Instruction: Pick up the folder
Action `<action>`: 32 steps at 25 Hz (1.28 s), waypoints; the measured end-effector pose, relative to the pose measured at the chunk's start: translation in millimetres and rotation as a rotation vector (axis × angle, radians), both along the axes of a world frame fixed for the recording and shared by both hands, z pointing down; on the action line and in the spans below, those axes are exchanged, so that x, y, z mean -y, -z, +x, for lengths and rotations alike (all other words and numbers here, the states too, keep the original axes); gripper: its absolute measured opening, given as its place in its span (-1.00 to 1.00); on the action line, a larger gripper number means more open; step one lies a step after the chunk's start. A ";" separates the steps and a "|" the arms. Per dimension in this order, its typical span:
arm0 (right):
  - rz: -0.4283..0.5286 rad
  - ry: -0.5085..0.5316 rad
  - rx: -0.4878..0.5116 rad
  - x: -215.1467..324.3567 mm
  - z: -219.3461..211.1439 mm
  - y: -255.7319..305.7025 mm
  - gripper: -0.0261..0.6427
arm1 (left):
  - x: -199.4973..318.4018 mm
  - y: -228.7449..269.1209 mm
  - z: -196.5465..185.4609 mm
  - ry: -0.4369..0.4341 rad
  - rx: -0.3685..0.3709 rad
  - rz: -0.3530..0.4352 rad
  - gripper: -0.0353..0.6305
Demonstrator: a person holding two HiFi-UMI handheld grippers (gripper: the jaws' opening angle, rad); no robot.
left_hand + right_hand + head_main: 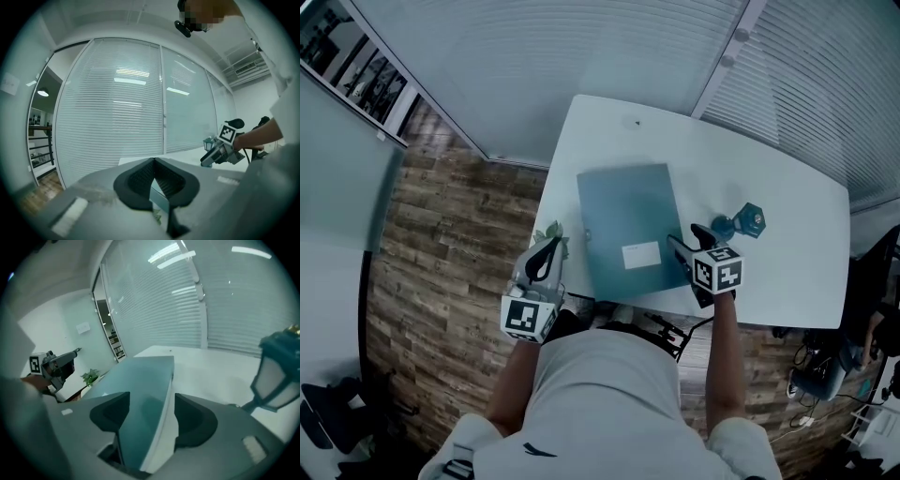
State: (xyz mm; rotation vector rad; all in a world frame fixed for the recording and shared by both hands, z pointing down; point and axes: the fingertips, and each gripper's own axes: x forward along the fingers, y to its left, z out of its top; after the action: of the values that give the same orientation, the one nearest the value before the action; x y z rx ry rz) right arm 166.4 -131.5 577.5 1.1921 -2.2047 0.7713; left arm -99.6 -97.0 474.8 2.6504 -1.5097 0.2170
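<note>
A teal folder (623, 225) with a white label (640, 255) lies flat on the white table (787, 234). My right gripper (680, 246) is at the folder's near right edge. In the right gripper view the folder (145, 380) runs between the two jaws of my right gripper (147, 413), which stand apart; a strip of table shows between the folder's edge and the right pad (190, 420). My left gripper (546, 251) hangs off the table's left edge, beside the folder, holding nothing. Its pads meet in the left gripper view (154, 161).
A small teal lantern (741, 223) stands on the table just right of my right gripper, large at the right of the right gripper view (279, 371). A little green plant (551, 232) sits at the table's left edge. White blinds (581, 56) back the table; wood floor (450, 244) lies to the left.
</note>
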 end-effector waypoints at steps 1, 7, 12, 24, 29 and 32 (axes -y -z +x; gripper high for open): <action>-0.059 0.036 -0.004 -0.6 -4.0 -10.8 -0.01 | -0.3 -0.7 0.8 -0.004 0.000 -0.001 -0.88; -0.287 0.178 0.063 -10.0 -23.2 -43.8 0.22 | -4.5 -3.9 5.2 -0.026 0.007 -0.003 -0.88; -0.385 0.169 0.225 -10.6 -25.3 -52.7 0.24 | -4.7 -7.3 4.0 -0.029 0.006 -0.002 -0.88; -0.420 0.157 0.274 -10.2 -25.2 -56.3 0.25 | 2.7 -18.9 21.3 -0.079 -0.009 -0.081 -0.88; -0.425 0.153 0.281 -11.9 -25.2 -56.3 0.26 | 5.1 -35.3 37.4 -0.112 -0.036 -0.185 -0.83; -0.429 0.153 0.285 -11.7 -25.5 -57.3 0.26 | 5.5 -55.0 51.2 -0.152 -0.027 -0.282 -0.46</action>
State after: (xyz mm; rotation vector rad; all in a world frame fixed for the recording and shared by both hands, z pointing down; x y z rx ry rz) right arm 140.9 -119.8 634.8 0.7295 -2.1605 1.3328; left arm -48.4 -102.5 529.8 2.5286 -1.1710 0.3724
